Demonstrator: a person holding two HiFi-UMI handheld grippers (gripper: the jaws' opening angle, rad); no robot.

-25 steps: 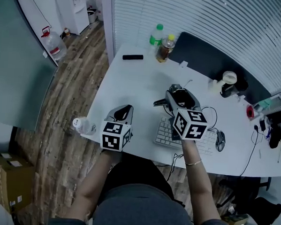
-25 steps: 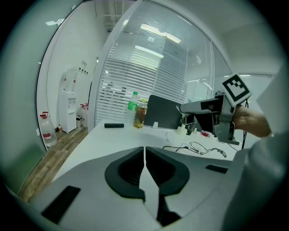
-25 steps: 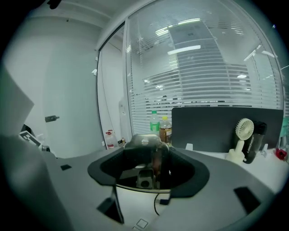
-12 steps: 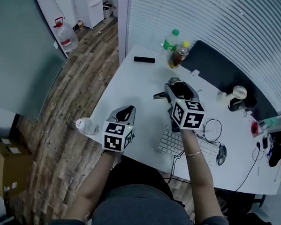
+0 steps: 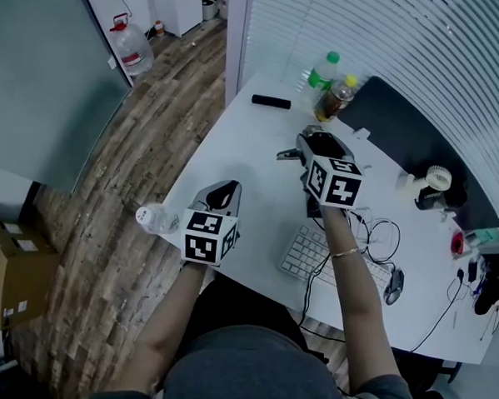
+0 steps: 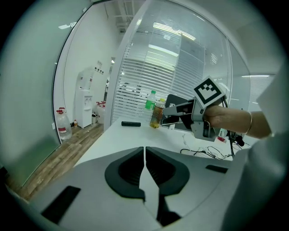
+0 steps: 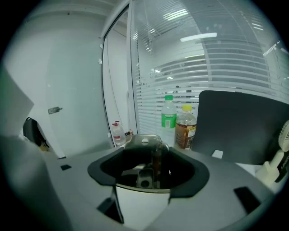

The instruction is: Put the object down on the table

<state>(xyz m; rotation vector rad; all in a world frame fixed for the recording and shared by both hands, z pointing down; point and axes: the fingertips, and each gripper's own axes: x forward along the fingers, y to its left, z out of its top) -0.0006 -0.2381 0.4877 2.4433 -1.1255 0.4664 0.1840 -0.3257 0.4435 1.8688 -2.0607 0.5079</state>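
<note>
My right gripper (image 5: 312, 146) hangs over the white table (image 5: 235, 148), beyond the keyboard, shut on a shiny metal tool (image 5: 286, 155) that sticks out to its left. In the right gripper view the metal tool (image 7: 145, 143), with a round hole in its top, sits between the dark jaws of the right gripper (image 7: 151, 168). My left gripper (image 5: 222, 195) is at the table's near left edge; in its own view the left gripper (image 6: 144, 158) has its jaws together with nothing in them. That view also shows the right gripper (image 6: 179, 109) with the tool.
A green-capped bottle (image 5: 326, 68) and a tea bottle (image 5: 337, 95) stand at the far edge beside a black remote (image 5: 271, 101). A keyboard (image 5: 320, 258), mouse (image 5: 393, 285) and cables lie at the right. A clear bottle (image 5: 155, 219) is by the near left corner.
The right gripper has carried the metal tool away from the keyboard, farther toward the bottles. The left gripper has stayed by the near edge, still shut.
</note>
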